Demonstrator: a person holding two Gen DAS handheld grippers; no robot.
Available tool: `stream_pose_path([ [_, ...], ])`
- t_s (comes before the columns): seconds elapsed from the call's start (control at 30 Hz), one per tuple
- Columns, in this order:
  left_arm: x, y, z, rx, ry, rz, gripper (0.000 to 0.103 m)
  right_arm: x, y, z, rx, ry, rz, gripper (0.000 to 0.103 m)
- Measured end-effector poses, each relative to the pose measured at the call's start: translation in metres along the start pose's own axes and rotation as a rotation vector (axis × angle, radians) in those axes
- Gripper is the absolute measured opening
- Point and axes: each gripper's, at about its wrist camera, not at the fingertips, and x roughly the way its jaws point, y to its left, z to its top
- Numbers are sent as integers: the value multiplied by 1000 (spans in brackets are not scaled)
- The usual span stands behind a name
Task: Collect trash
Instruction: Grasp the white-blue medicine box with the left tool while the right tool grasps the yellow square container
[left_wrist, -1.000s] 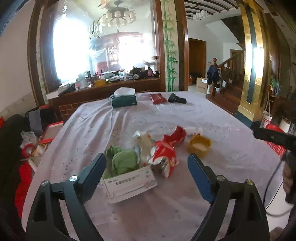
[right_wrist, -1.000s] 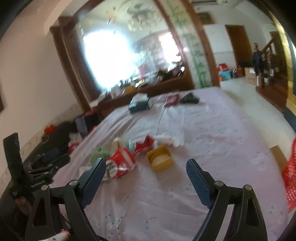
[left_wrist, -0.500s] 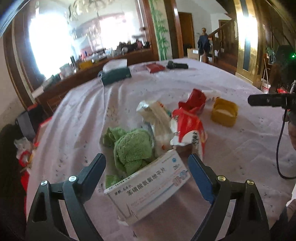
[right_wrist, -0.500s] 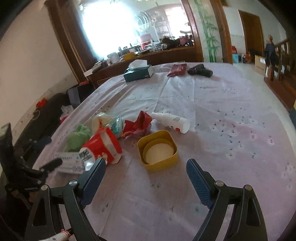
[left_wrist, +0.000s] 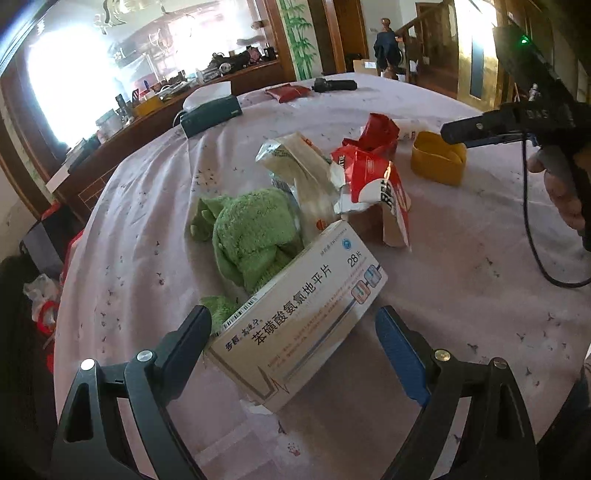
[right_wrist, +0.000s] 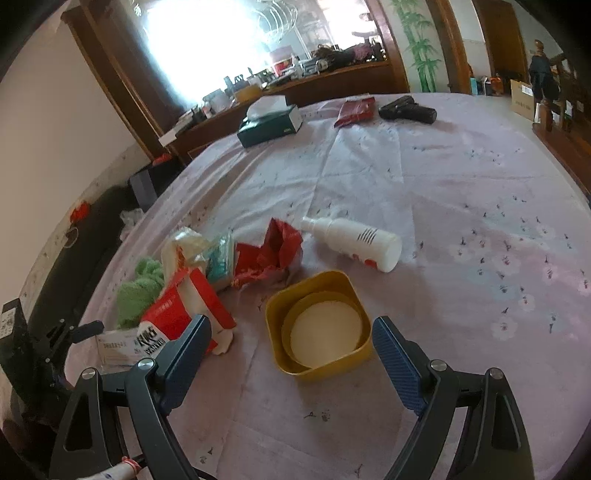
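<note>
A pile of trash lies on the lilac tablecloth (left_wrist: 461, 295). A white medicine box (left_wrist: 299, 321) lies between the fingers of my open left gripper (left_wrist: 293, 332), untouched on its right side. Behind it are a green cloth (left_wrist: 251, 229), a crumpled silver-white bag (left_wrist: 299, 173), a red-and-white packet (left_wrist: 373, 184) and a red wrapper (left_wrist: 376, 129). My right gripper (right_wrist: 291, 339) is open around a yellow square cup (right_wrist: 319, 325), with the packet (right_wrist: 177, 314) at its left finger. A white spray bottle (right_wrist: 354, 240) lies beyond.
At the table's far end sit a dark tissue box (right_wrist: 267, 123), a red pouch (right_wrist: 354, 107) and a black device (right_wrist: 408, 109). A wooden sideboard (left_wrist: 155, 110) full of clutter stands behind. The right gripper shows in the left wrist view (left_wrist: 517, 122).
Both grippers have moved forward and down toward the trash pile. The medicine box now sits between my left fingers, and the yellow cup between my right fingers.
</note>
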Motion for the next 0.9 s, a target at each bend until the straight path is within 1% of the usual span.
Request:
stream_pose_path([
  [0.07, 0, 2, 3, -6, -5, -20, 89, 0, 1, -2, -1, 6, 20, 92],
  [0.13, 3, -3, 4, 24, 12, -34, 89, 0, 2, -3, -9, 9, 25, 92],
  [0.17, 4, -5, 3, 39, 18, -27, 89, 0, 3, -4, -16, 12, 21, 92],
  [0.23, 15, -8, 1, 63, 63, 25, 89, 2, 6, -6, -41, 20, 7, 92],
  [0.27, 19, -7, -1, 61, 76, 32, 89, 3, 8, -7, -56, 25, -4, 92],
  [0.33, 18, -3, -1, 42, 73, 34, 89, 4, 11, -8, -75, 32, -18, 93],
  [0.4, 16, 0, -2, 27, 69, 40, 89, 7, 15, -8, -104, 41, -45, 93],
  [0.43, 15, -1, -3, 25, 66, 43, 87, 10, 17, -8, -118, 46, -72, 93],
  [0.47, 14, -2, -3, 26, 64, 51, 83, 11, 19, -8, -130, 47, -93, 93],
  [0.53, 13, -6, -3, 44, 62, 61, 82, 14, 21, -8, -145, 51, -111, 93],
  [0.6, 12, -8, -2, 46, 59, 67, 80, 19, 23, -8, -159, 63, -152, 93],
  [0.63, 11, -8, -1, 44, 58, 68, 75, 21, 24, -7, -165, 65, -168, 90],
  [0.67, 10, -8, 0, 37, 55, 62, 72, 22, 25, -7, -168, 65, -179, 87],
  [0.73, 5, -7, 1, -3, 40, 38, 72, 21, 23, -8, -162, 67, -196, 75],
  [0.77, 3, -6, 1, -15, 36, 30, 68, 21, 21, -8, -154, 65, -214, 70],
  [0.9, 1, -10, 0, -58, 33, -7, 62, 12, 11, -9, -103, 55, -203, 69],
])
